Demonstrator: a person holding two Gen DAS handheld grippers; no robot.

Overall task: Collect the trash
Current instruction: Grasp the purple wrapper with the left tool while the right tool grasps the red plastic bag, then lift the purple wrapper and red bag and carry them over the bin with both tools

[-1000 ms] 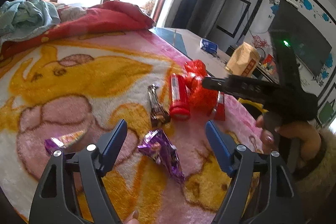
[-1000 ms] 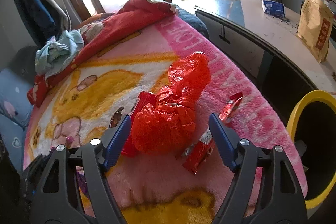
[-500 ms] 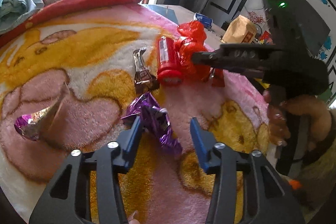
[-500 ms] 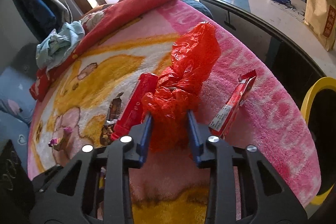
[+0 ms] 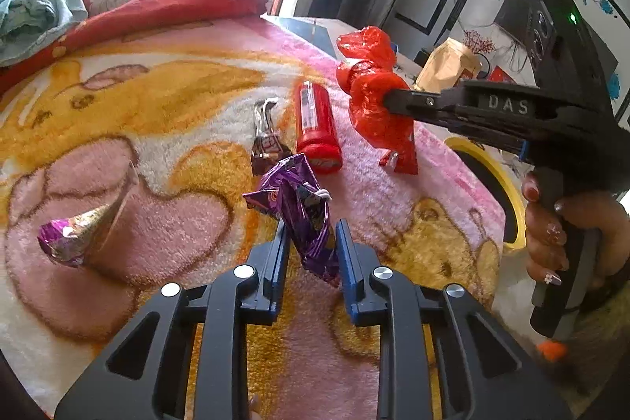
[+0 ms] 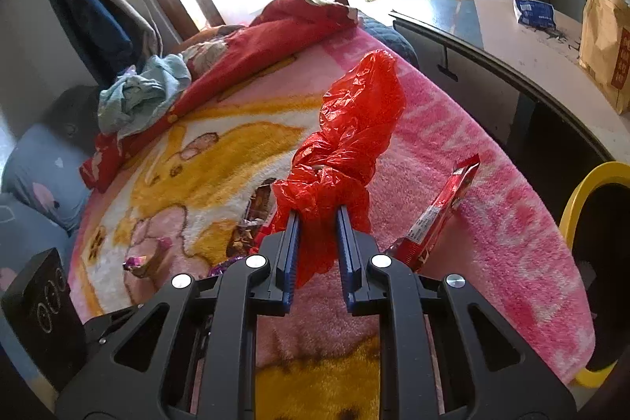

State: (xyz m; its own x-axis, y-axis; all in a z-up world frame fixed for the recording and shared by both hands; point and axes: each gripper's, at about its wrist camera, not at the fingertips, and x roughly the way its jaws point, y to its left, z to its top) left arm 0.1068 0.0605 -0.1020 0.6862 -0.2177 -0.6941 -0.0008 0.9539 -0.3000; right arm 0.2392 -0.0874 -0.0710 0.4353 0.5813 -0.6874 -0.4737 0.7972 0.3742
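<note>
A: Left hand-held gripper [image 5: 311,239], state?
B: Just been closing; blue pads now pinching purple wrapper [image 5: 301,215] at its near end. Wrapper raised off the blanket [image 5: 118,128], crumpled far end sticking up beyond the fingertips.

A: Right hand-held gripper [image 6: 318,223]?
B: Also just been closing. Pressed onto red plastic bag [image 6: 346,148], bunched between the pads, loose top rising far beyond the tips. Seen from the left camera as well: right-side tool reaching in from the right, bag hanging at its tip, above the pink blanket edge. Hand [image 5: 567,231] wrapped round the grip, painted nails visible.

A: Other trash on the bed?
B: Red tube [image 5: 317,124] lying just left of the bag, cap end nearest. Dark brown wrapper [image 5: 265,140] just left of the tube. Second purple-and-gold wrapper [image 5: 75,235] well to the left, apart from everything. Red flat packet [image 6: 437,215] right of the bag, tilted up on one end, near the right-side pad; touching or not, cannot tell.

A: Containers?
B: Yellow-rimmed bin [image 6: 579,199] at the right, beside the bed edge, below the surface [image 6: 512,42]. Dark inside; contents not readable.

A: On the surface?
B: Tan paper bag [image 6: 606,50] at the far right, blue packet [image 6: 533,12] further back.
</note>
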